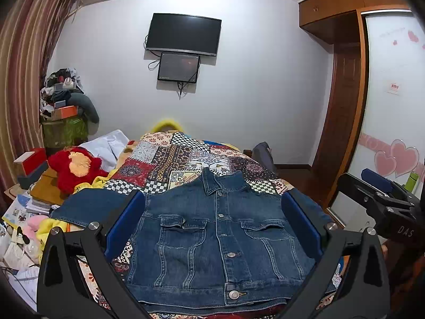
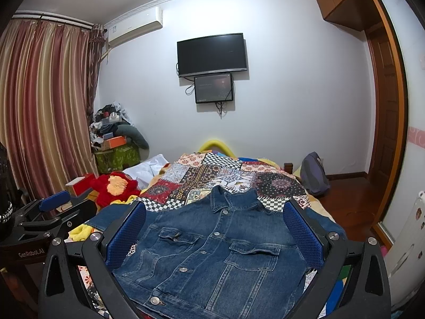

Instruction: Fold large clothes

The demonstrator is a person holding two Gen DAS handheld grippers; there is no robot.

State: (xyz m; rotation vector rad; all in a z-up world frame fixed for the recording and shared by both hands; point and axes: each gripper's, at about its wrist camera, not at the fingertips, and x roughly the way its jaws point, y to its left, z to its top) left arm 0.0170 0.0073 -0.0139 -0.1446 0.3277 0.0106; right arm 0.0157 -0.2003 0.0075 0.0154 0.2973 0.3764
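White wall [image 2: 292, 79], mounted television [image 2: 212, 54], striped curtains [image 2: 45, 101], wooden wardrobe [image 1: 342, 5]

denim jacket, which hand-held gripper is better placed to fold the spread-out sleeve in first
Probably left. The denim jacket has one sleeve spread towards the left side, nearer the left hand-held gripper. The right hand-held gripper sits farther off. Both are open, holding nothing.

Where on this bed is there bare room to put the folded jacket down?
Free: the patchwork quilt beyond the denim jacket collar, up to the yellow headboard. Crowded: the left side, with the red plush toy, white cloth and boxes.
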